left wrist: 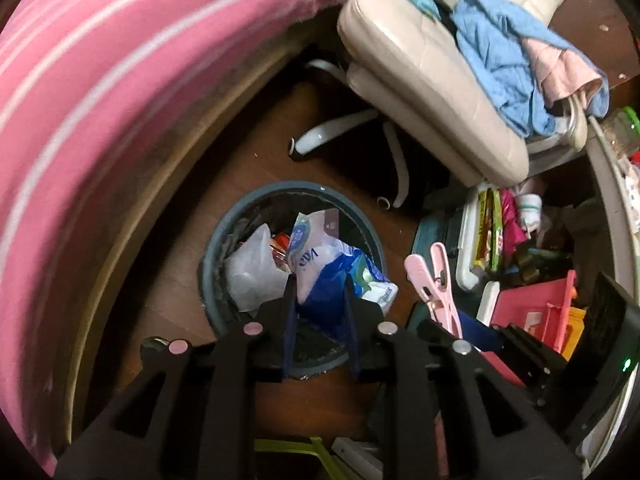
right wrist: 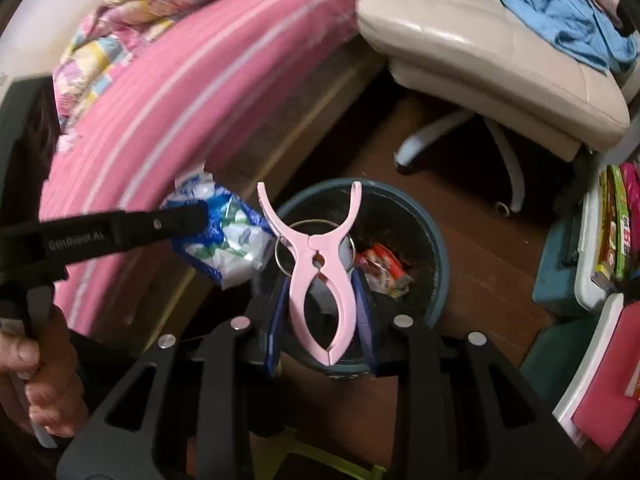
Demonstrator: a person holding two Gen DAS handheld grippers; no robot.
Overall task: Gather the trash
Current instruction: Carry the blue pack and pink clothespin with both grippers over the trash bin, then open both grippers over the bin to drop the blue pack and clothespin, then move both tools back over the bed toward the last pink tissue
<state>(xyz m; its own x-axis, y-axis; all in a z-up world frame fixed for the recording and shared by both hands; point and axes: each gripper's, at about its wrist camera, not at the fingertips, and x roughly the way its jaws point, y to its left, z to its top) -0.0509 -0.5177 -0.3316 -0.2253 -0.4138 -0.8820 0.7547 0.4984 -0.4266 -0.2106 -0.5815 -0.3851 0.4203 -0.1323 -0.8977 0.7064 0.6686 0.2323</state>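
wrapper [left wrist: 320, 276]: crumpled blue/white plastic pkg, printed text, held above bin, between left gripper pads | clip [right wrist: 316, 280]: big pink plastic peg w/ metal ring, upright, handles up, tip down, over bin | bin [left wrist: 212, 248]: round dark-teal, on wood floor, white bag + red wrappers inside

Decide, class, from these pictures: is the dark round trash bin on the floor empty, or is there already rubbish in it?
Not empty. The trash bin already holds red wrappers, and the left wrist view shows a white plastic bag inside too.
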